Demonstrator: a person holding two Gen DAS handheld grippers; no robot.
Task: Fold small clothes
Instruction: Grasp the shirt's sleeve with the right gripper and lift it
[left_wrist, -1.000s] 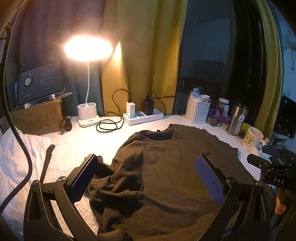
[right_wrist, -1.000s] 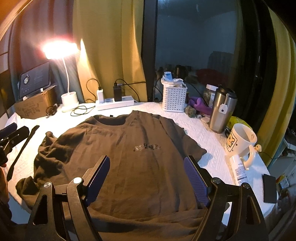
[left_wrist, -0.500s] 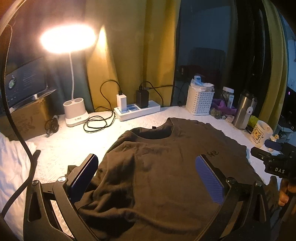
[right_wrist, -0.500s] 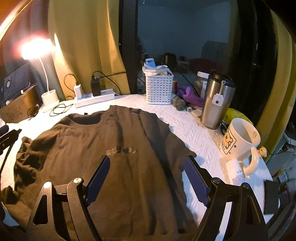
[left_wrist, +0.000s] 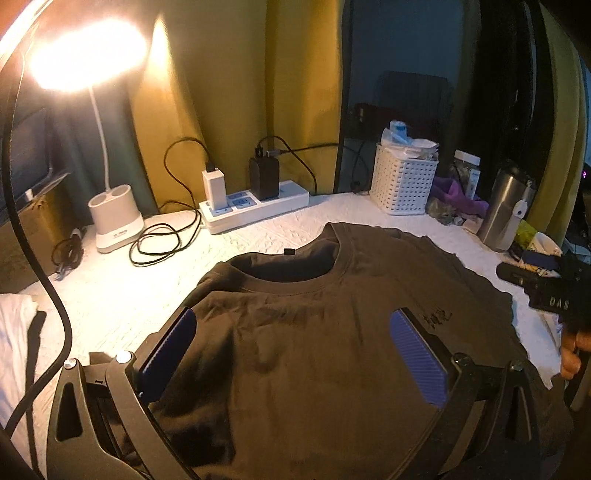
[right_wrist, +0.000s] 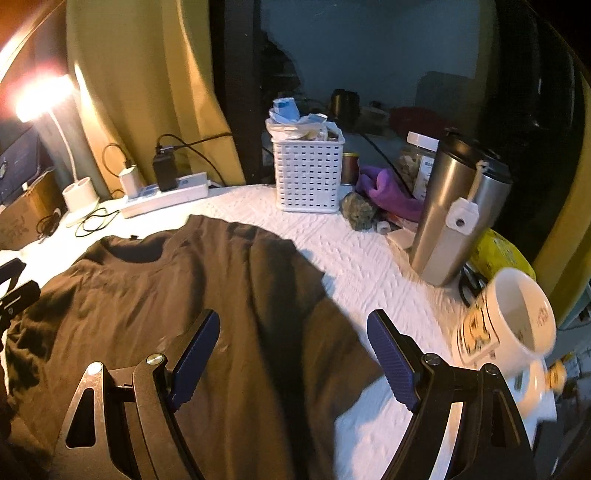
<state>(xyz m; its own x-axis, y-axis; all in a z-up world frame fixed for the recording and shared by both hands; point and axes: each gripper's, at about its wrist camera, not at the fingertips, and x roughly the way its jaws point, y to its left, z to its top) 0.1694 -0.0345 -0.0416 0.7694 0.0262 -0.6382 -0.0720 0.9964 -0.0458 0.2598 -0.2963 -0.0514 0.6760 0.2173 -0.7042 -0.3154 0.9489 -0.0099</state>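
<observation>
Lying flat on the white tablecloth, the brown t-shirt has bare cloth between its collar and the power strip. Left gripper and right gripper both hover over it, spread wide, gripping nothing.

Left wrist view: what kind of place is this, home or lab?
Probably a home, a bedroom or study table by a night window: a lit white desk lamp, a white power strip with chargers and yellow curtains behind a dark brown T-shirt spread on a white textured cloth.
</observation>
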